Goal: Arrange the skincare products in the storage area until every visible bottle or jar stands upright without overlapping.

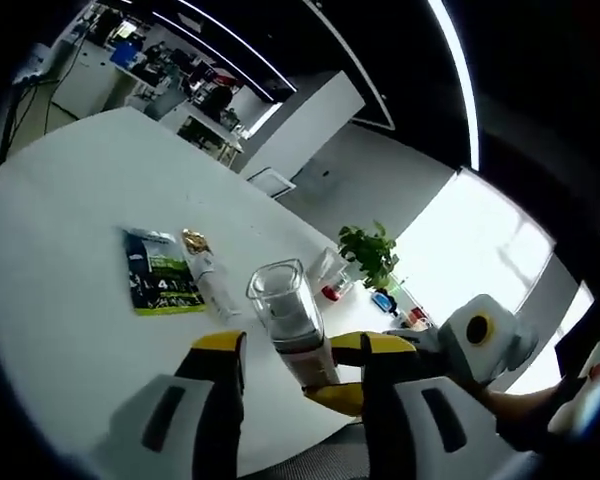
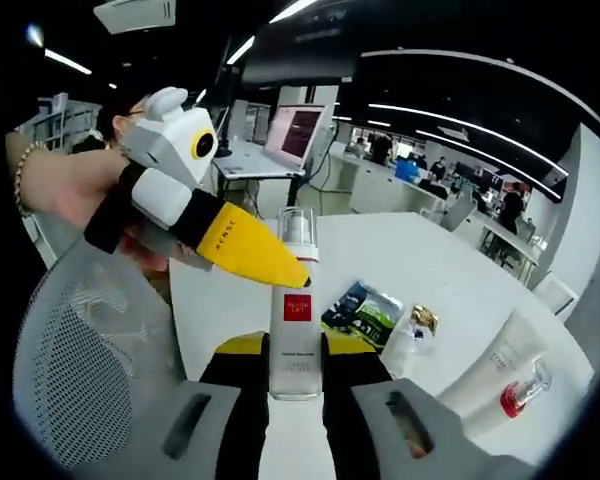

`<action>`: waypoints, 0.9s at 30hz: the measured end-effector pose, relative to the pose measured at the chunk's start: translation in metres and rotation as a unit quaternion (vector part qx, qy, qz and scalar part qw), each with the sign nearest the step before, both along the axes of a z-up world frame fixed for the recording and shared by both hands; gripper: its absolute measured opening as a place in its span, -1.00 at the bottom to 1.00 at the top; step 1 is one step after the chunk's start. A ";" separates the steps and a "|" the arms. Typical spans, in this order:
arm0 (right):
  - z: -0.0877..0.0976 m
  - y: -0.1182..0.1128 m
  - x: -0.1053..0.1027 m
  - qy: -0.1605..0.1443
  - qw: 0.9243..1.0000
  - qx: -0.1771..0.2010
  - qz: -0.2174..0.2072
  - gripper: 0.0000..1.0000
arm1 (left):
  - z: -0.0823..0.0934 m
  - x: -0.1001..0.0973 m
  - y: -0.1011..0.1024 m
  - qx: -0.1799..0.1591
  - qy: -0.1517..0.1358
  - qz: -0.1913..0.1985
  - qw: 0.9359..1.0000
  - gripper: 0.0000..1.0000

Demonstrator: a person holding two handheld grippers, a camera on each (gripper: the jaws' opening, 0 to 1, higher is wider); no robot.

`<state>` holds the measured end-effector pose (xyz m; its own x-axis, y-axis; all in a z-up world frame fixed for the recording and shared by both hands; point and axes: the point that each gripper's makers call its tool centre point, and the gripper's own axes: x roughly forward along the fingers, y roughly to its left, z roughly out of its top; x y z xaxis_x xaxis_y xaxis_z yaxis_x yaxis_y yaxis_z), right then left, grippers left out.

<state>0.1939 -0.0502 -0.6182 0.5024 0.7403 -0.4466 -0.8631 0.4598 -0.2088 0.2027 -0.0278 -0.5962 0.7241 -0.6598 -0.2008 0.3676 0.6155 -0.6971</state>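
White table (image 2: 450, 260), clear bottle (image 2: 296, 310) w/ contents unclear, pinched between both hand-held grippers' jaws.

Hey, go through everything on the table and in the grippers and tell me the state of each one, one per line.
Clear bottle: upright, clamped between the right gripper's jaws.
Left gripper: jaws around the clear bottle.
Small gold-capped bottle: lying on its side.
Green sachet: lying flat.
White tube: lying down.
Red-capped bottle: lying down.

bright indoor light, heavy fisheye warp
ceiling strip lights (image 1: 455, 70) glare; far window (image 1: 470, 240) blown out; edges blurred.
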 end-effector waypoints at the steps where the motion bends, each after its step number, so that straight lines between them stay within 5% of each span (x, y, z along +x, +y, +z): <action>1: 0.000 0.001 -0.001 -0.001 1.000 0.002 -0.001 -0.62 | 0.000 0.000 -0.001 -0.001 0.000 0.001 1.000 -0.38; 9: 0.003 0.007 -0.007 -0.005 1.000 0.009 -0.002 -0.62 | 0.002 0.003 0.000 -0.007 0.002 0.013 1.000 -0.64; 14: 0.004 0.007 -0.008 0.007 1.000 0.024 -0.007 -0.61 | 0.004 0.003 0.001 -0.015 0.002 0.020 1.000 -0.63; 22: 0.015 0.012 -0.019 0.064 0.992 0.113 0.011 -0.58 | 0.017 -0.001 0.001 -0.044 0.001 -0.012 0.999 -0.67; 27: 0.024 0.013 -0.025 0.114 0.980 0.156 0.038 -0.52 | 0.031 -0.006 -0.007 -0.034 -0.025 -0.053 0.998 -0.68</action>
<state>0.1690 -0.0370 -0.5942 0.3546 0.8899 -0.2871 -0.9049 0.4039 0.1343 0.1967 -0.0350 -0.5653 0.6572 -0.7445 -0.1176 0.4645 0.5229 -0.7147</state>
